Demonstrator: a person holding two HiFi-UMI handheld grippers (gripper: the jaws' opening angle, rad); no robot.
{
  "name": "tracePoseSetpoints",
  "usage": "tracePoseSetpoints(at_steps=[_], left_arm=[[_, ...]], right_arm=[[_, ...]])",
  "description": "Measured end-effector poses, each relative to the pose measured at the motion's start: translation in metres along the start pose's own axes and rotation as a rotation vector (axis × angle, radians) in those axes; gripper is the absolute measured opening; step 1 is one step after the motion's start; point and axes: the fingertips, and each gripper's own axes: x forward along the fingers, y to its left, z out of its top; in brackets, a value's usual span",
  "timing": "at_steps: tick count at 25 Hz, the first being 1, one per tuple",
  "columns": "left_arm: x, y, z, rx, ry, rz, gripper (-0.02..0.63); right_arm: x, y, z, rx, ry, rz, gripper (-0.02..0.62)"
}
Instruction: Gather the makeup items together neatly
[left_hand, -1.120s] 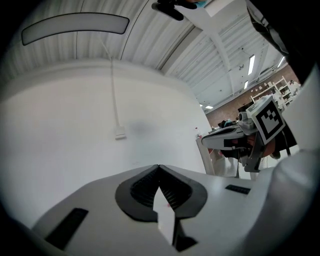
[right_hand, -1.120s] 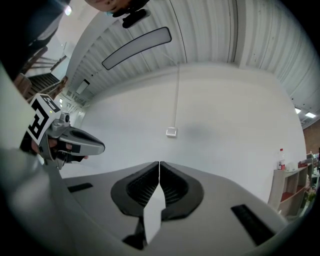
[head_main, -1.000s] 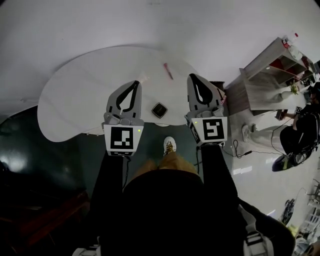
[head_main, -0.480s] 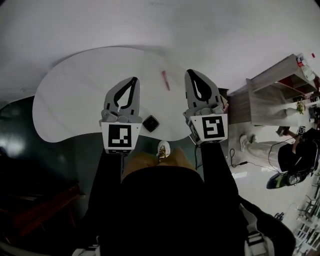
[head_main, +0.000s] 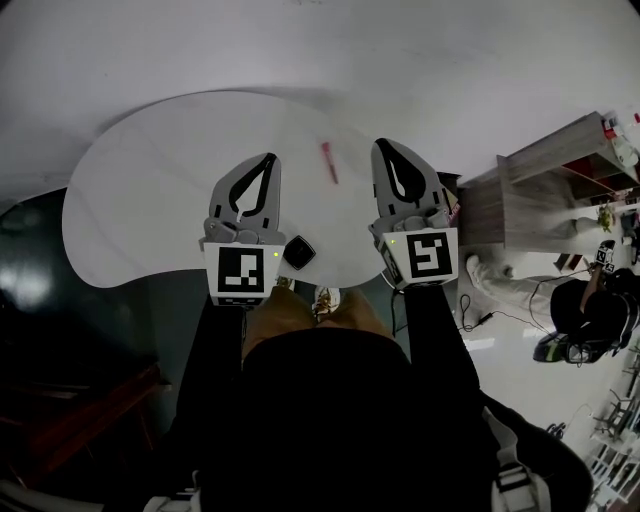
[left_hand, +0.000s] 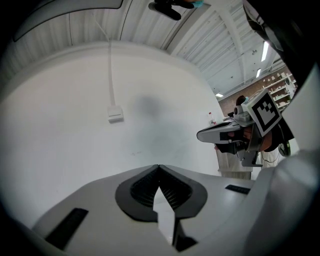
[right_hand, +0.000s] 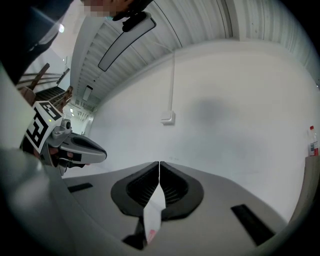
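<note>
In the head view a white rounded table (head_main: 150, 190) carries a slim red makeup stick (head_main: 327, 162) and a black square compact (head_main: 298, 251) close to its front edge. My left gripper (head_main: 269, 158) hovers over the table left of the stick, with the compact beside its marker cube. It is shut, and the left gripper view shows its tips (left_hand: 159, 166) meeting on nothing. My right gripper (head_main: 381, 144) hangs over the table's right edge, just right of the stick. It too is shut and empty (right_hand: 159, 163). Each gripper view shows the other gripper (left_hand: 235, 135) (right_hand: 75, 147) alongside.
A wooden shelf unit (head_main: 560, 165) stands to the right of the table, with a person (head_main: 590, 310) and a floor cable (head_main: 480, 315) beyond. Dark floor (head_main: 40, 300) lies left of the table. A wall socket (left_hand: 115, 116) shows on the white wall ahead.
The table, the stick and the compact sit lower and further left in the head view. Both grippers stay shut, side by side, reaching slightly further over the table.
</note>
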Motion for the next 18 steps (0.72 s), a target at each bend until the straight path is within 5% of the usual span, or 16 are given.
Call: tracePoseSetpoints(at_steps=[8,13,15,18], left_arm=[[0.004,0.005,-0.005,-0.01,0.029,0.011,0.015],[0.002,-0.019,-0.049,-0.03,0.158,-0.108,0.029],[-0.002,-0.037,-0.074,-0.072,0.233,-0.186,0.167],[-0.009,-0.067,-0.116,-0.112,0.36,-0.301,0.258]], right_arm=[[0.007,-0.005,-0.002,0.026,0.004,-0.015,0.028],[0.006,-0.004,-0.01,0.018,0.012,-0.005,0.028],[0.005,-0.004,-0.013,0.031,0.019,-0.012,0.028],[0.004,-0.003,-0.015,0.025,0.038,-0.01,0.028]])
